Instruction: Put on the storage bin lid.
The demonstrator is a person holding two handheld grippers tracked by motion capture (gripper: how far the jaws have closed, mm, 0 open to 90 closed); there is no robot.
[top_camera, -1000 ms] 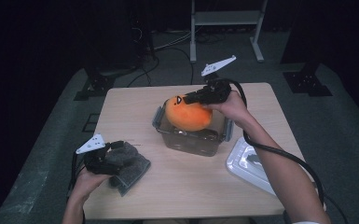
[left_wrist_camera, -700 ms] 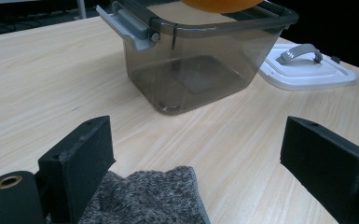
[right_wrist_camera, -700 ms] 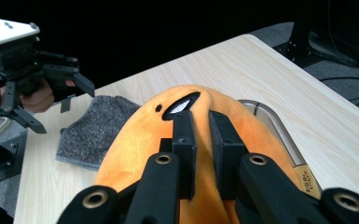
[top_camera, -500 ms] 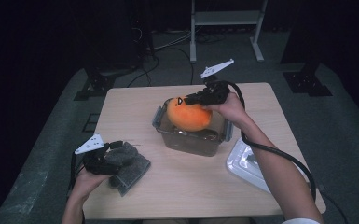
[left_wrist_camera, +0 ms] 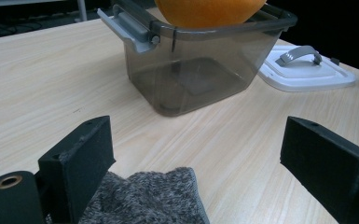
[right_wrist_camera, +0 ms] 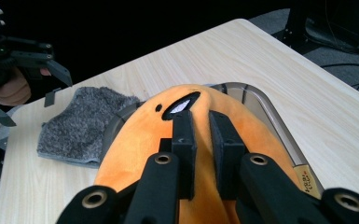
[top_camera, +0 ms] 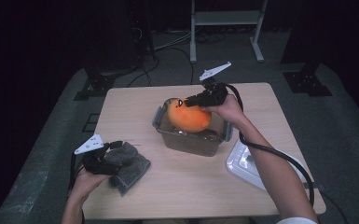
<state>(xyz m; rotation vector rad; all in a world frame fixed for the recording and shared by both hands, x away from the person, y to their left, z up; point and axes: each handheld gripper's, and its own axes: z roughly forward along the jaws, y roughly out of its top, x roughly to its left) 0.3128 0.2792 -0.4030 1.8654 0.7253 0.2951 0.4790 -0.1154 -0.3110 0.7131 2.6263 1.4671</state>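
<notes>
Two tongs: one in each hand over the wooden surface [top_camera: 191, 177].
Left tongs [left_wrist_camera: 193, 154]: spread wide, resting on the grey cloth [left_wrist_camera: 144, 198] lying between them.
Right tongs [right_wrist_camera: 200, 140]: pressed together, pinching a fold of the orange plush toy [right_wrist_camera: 135, 154].
Plush toy: under the right tongs, sitting in the clear container [top_camera: 193, 142].
White lid [top_camera: 249, 161]: beyond the container from the left tongs.

The small tag [right_wrist_camera: 306, 179] on the orange plush [right_wrist_camera: 224, 140] is illegible.
</notes>
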